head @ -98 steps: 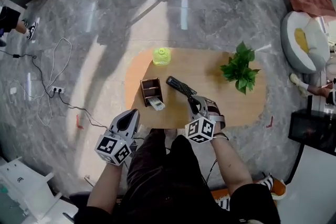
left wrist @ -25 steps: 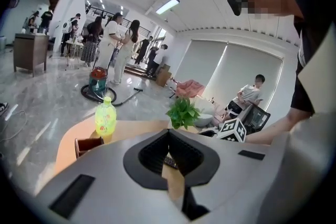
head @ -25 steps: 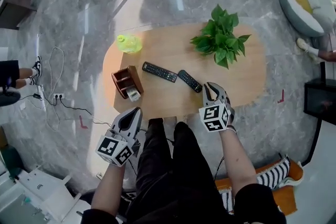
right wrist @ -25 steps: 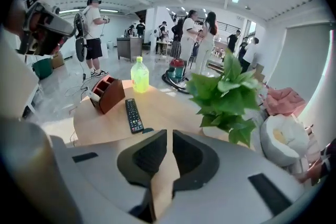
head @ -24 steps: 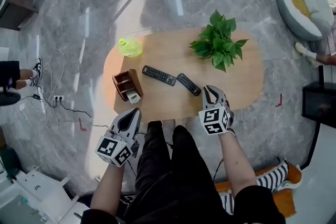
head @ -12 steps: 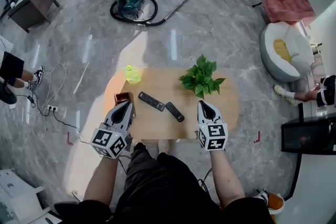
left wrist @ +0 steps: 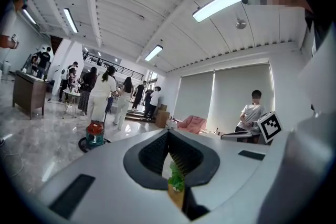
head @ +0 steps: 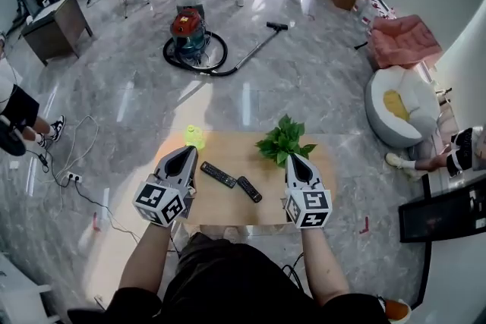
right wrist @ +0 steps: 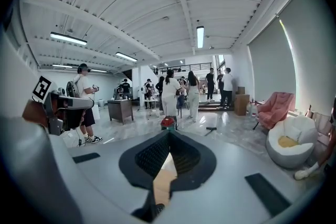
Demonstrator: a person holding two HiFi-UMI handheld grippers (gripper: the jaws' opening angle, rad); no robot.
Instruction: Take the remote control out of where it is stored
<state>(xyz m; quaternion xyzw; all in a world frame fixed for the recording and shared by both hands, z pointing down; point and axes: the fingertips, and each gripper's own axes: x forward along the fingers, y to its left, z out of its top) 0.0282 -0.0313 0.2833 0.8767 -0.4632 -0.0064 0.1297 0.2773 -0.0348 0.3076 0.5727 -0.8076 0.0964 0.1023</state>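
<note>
Two black remote controls (head: 218,174) (head: 249,189) lie side by side on the oval wooden table (head: 228,205), apart from both grippers. My left gripper (head: 188,151) and right gripper (head: 295,158) are raised above the table's near side, both shut with nothing in them. The wooden holder is hidden behind the left gripper. In the left gripper view the jaws (left wrist: 168,132) meet at the tip and the plant (left wrist: 176,178) shows below them. The right gripper view shows its jaws (right wrist: 168,134) closed over the tabletop (right wrist: 163,178).
A potted green plant (head: 282,140) and a yellow-green object (head: 194,136) stand at the table's far edge. A red vacuum cleaner (head: 191,33) with its hose, a white beanbag (head: 399,106), floor cables (head: 57,155) and several standing people surround the table.
The head view has pulled up and away, so the table looks smaller. Both grippers have risen to level height. Two black remotes lie on the table where one showed earlier.
</note>
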